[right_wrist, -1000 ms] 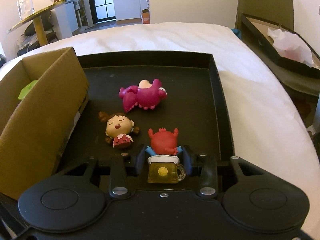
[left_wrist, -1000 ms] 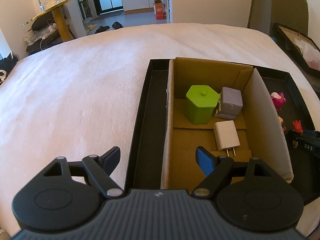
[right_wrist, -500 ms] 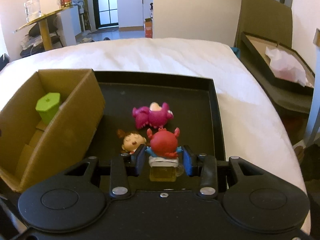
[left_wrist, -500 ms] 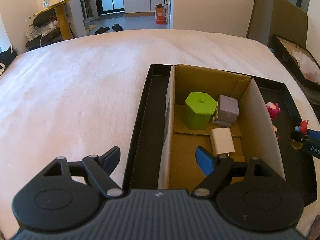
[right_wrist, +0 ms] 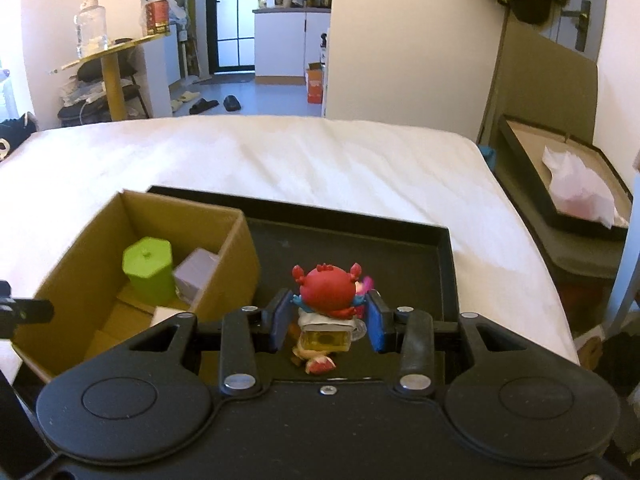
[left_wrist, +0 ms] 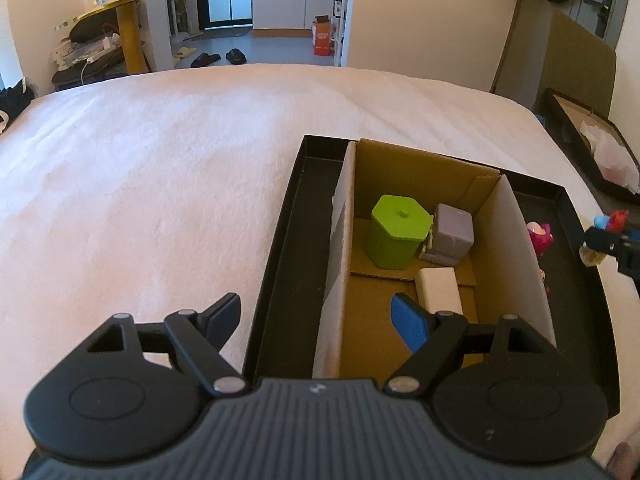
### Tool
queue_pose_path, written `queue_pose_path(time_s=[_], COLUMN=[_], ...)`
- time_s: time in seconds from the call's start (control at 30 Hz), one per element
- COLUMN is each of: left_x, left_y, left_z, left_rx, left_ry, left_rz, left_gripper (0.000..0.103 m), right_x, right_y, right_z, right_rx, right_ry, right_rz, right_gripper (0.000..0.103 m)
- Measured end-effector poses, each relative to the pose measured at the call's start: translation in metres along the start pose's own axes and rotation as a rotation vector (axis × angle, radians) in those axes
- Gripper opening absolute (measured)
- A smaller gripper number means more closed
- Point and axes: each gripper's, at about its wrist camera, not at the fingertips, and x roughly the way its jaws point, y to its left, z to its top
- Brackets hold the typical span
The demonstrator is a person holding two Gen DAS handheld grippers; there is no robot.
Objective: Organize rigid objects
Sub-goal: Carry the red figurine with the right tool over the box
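The right gripper (right_wrist: 327,322) is clamped on the red crab figure (right_wrist: 329,292), held above the black tray (right_wrist: 447,272) just right of the cardboard box (right_wrist: 234,264) — the left gripper (left_wrist: 316,316), fingers spread wide, hovers over the box's near-left corner.

red crab figurine (right_wrist: 326,292) upright on a yellow base, above black tray (right_wrist: 448,256).
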Motion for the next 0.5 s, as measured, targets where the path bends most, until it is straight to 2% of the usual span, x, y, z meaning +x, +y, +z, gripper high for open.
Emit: queue_pose_path(time_s=[0.5], left_x=[-0.002], left_y=[0.007], left_z=[-0.001], left_rx=[-0.032], left_ry=[-0.009], left_rz=[-0.032], left_gripper=[0.077], right_x=[-0.01], right_y=[0.042], right_z=[0.025], right_rx=[-0.069], right_ry=[-0.022], right_rz=[0.049], right_gripper=[0.039])
